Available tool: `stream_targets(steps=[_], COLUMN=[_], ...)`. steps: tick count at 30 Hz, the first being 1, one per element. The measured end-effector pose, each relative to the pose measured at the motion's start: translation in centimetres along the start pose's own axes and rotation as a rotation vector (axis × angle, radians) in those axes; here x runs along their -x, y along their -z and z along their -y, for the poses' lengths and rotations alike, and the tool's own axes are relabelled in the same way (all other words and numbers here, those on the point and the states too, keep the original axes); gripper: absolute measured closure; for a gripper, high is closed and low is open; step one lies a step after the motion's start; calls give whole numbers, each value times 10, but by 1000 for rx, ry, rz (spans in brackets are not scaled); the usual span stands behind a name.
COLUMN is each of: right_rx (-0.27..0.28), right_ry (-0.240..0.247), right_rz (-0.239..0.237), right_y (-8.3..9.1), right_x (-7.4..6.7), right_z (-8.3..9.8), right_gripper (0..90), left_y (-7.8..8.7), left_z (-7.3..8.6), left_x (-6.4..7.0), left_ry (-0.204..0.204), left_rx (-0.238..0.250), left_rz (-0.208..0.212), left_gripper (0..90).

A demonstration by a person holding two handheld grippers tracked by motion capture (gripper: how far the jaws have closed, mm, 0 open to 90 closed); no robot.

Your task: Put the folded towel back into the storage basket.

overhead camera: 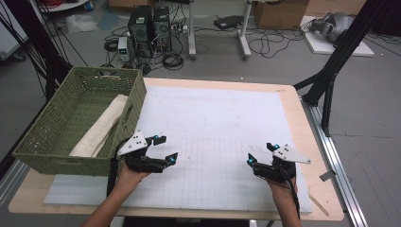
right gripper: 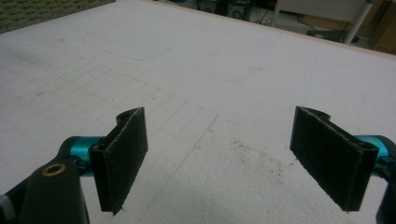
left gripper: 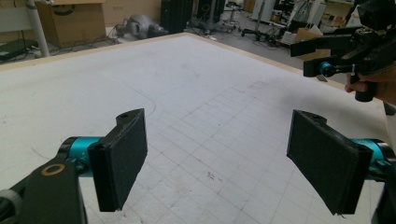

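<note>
Seen from above, a person's two hands rest at the near edge of a wooden bench [overhead camera: 302, 142] covered by a white gridded mat [overhead camera: 213, 123], each hand holding a set of black tongs with teal joints. The left tongs [overhead camera: 166, 149] sit just right of a green woven basket [overhead camera: 52, 156] that stands on the bench's left side, and their jaws are spread wide with nothing between them; the left gripper view shows the two dark padded jaws far apart over bare mat. The right tongs [overhead camera: 261, 152] hover near the mat's right front part, well apart from the left ones, their jaws likewise wide open and holding nothing, as the right gripper view confirms with both pads standing over a lightly soiled patch of the grid. Nearest the left tongs lies a rolled cream-coloured cloth [overhead camera: 101, 127], stretched lengthwise inside the basket along its right wall, one end toward the far rim and the other toward the near corner. Neither set of tongs touches the cloth or the basket. A faint pencilled outline with rounded corners [overhead camera: 187, 120] marks the mat's middle, between the tongs and the far edge. Beyond the bench, computer towers [overhead camera: 149, 23], loose cables and cardboard boxes [overhead camera: 279, 14] stand on the grey floor.
</note>
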State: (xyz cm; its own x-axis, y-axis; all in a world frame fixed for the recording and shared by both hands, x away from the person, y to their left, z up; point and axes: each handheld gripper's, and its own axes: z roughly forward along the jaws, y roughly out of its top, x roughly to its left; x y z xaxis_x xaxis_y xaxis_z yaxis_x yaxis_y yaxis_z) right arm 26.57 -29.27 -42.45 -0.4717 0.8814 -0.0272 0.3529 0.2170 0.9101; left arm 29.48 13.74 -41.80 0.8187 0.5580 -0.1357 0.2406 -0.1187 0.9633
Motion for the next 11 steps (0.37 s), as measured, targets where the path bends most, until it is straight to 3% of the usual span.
stream_targets(steps=[11], right_rx=[6], right_ry=[-1], right_rz=[-3], right_y=[2], right_x=[1], right_z=[0], right_gripper=[180], left_y=[-3], left_z=[0], left_x=[1], left_ry=[-1], left_rx=[1], left_rz=[-1], left_gripper=[206])
